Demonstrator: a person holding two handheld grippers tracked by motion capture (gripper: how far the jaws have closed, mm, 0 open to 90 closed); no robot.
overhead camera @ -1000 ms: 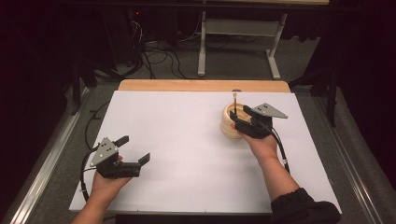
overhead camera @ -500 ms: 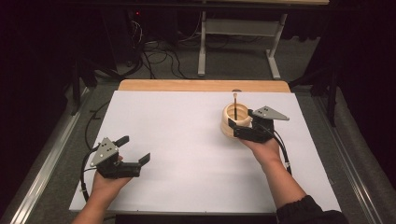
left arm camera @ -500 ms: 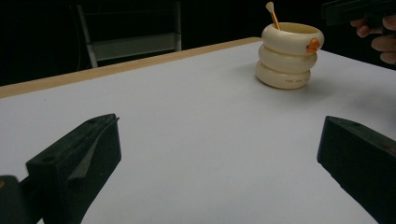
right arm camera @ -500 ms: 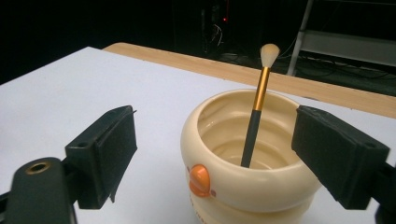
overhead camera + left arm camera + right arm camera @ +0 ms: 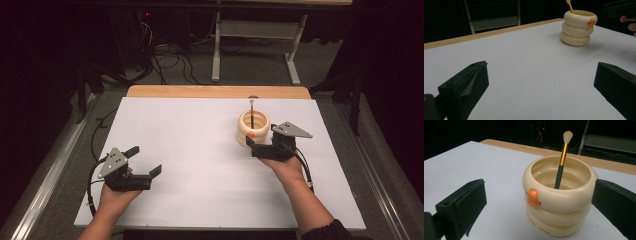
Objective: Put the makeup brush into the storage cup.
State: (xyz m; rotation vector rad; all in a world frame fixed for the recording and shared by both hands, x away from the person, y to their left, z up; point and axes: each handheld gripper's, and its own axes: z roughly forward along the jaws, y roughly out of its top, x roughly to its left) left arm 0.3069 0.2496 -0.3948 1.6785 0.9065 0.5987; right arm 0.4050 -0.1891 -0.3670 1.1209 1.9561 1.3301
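A cream holder (image 5: 253, 129) made of stacked rings, with a small orange beak on its side, stands at the right of the white table top (image 5: 200, 150). A makeup brush (image 5: 252, 111) stands upright inside it, bristles up. My right gripper (image 5: 259, 141) is open just in front of the holder (image 5: 559, 205). In the right gripper view the jaws of that gripper (image 5: 540, 195) stand wide on either side of the holder without touching it, and the brush (image 5: 561, 162) rises between them. My left gripper (image 5: 145, 161) rests open at the front left, holding nothing. In the left gripper view, this gripper (image 5: 541, 82) faces the distant holder (image 5: 577, 27).
A wooden strip (image 5: 215, 91) runs along the far side of the white top. Beyond it, cables (image 5: 175, 60) and metal table legs (image 5: 216, 55) stand on the dark floor. A metal rail (image 5: 55, 170) runs along the left side.
My right gripper has drawn back from the holder toward the person, by a small amount. The left gripper has stayed where it was.
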